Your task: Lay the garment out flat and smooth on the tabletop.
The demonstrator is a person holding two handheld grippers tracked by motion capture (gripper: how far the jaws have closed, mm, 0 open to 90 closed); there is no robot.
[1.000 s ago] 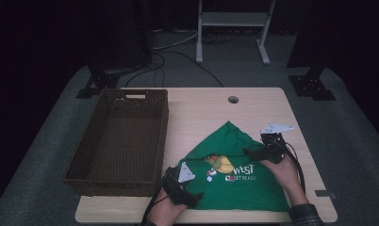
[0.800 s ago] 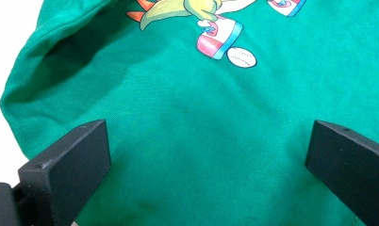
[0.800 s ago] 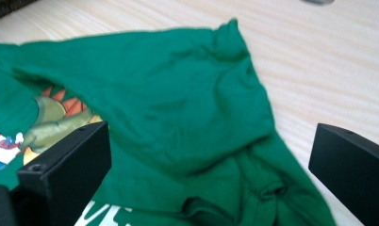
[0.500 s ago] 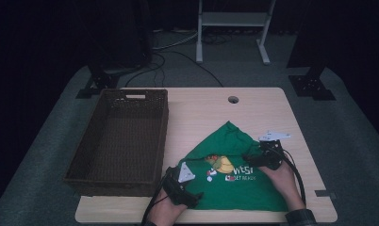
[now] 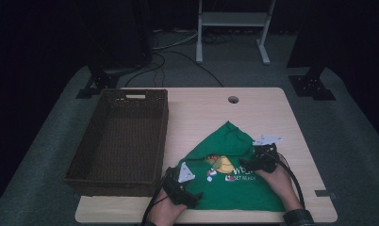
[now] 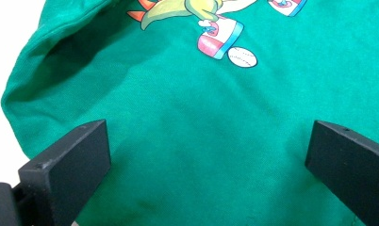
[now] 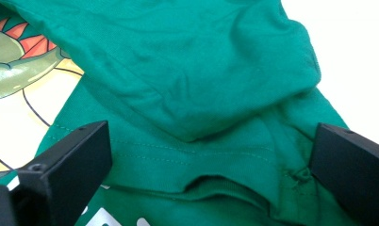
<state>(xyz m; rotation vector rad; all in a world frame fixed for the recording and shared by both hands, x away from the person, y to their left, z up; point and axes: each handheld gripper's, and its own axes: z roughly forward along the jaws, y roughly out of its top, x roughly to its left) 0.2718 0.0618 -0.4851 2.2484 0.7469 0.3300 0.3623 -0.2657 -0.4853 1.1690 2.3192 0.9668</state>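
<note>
Wide-open left gripper (image 6: 206, 174) just above a green printed shirt (image 6: 201, 122) on a pale table (image 6: 8, 42).

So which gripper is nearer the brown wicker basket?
Left. The left gripper sits beside the brown wicker basket, at its near right corner; the right gripper is farther right, over the green printed shirt.

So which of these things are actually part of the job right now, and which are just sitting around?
In use:
- green shirt, lying partly folded on the table
- left tongs, open over the shirt
- right tongs, open over the shirt

Lying about:
- brown wicker basket, beside the shirt
- cables on the floor
- white metal stand behind the table
</note>
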